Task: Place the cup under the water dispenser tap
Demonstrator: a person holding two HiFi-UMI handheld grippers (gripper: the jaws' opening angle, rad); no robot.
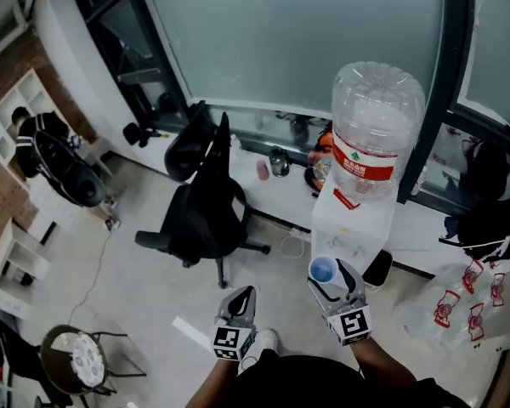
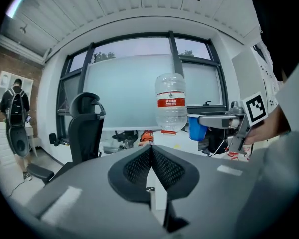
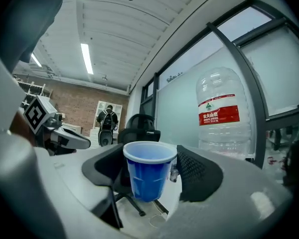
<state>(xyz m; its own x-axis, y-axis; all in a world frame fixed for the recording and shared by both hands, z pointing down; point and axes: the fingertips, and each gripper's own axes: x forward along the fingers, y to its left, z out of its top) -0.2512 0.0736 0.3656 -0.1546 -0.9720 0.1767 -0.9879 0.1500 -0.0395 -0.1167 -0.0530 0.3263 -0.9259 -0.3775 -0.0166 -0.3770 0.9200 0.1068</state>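
Right gripper view: cup (image 3: 148, 178) between wide jaws (left gripper (image 2: 152, 148) closed)

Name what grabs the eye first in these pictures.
The blue cup stands out, gripped in the right tongs and held in the air just in front of the white water dispenser. On top of the dispenser sits a big clear bottle with a red label. Left of it stands a black office chair, and the left tongs are shut and empty.
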